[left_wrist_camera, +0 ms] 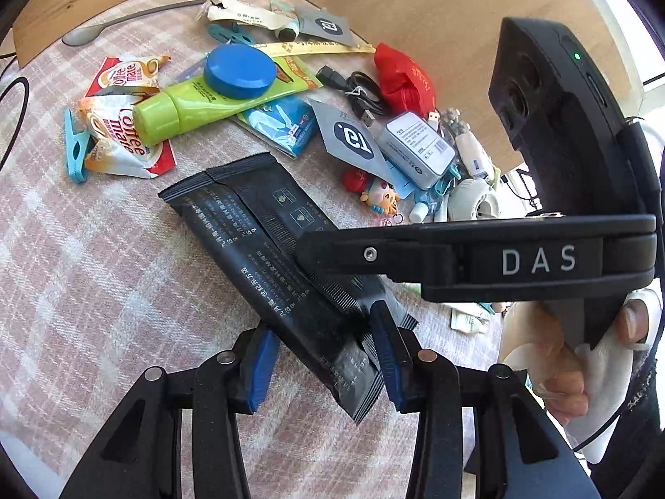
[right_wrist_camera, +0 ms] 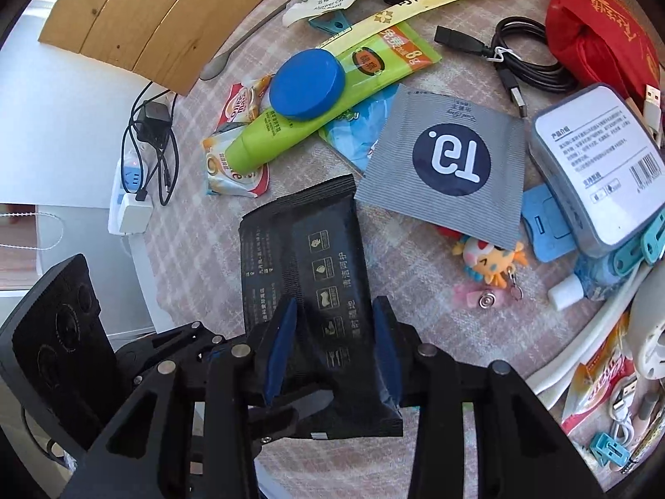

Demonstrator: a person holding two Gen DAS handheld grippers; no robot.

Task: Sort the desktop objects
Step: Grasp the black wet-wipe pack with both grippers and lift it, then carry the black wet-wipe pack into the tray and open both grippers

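Two black sachets (left_wrist_camera: 266, 228) lie overlapped on the pink checked cloth (left_wrist_camera: 83, 270). My left gripper (left_wrist_camera: 326, 353) straddles their near end with its blue pads (left_wrist_camera: 259, 368) at either side, jaws apart. My right gripper (right_wrist_camera: 332, 345) straddles the black sachets (right_wrist_camera: 316, 249) from the other side and reaches across the left wrist view as a black bar marked DAS (left_wrist_camera: 498, 258). Its pads sit close to the pack's edges; I cannot tell if they press it.
A clutter pile lies beyond: green tube (left_wrist_camera: 208, 104) with a blue round lid (left_wrist_camera: 239, 70), coffee sachets (left_wrist_camera: 120, 133), grey T9 packet (right_wrist_camera: 449, 166), red pouch (right_wrist_camera: 594, 29), black USB cable (right_wrist_camera: 523, 54), grey tin (right_wrist_camera: 602, 166), cartoon keychain (right_wrist_camera: 490, 262), spoon (left_wrist_camera: 124, 20). A power strip (right_wrist_camera: 133, 191) hangs off the left edge.
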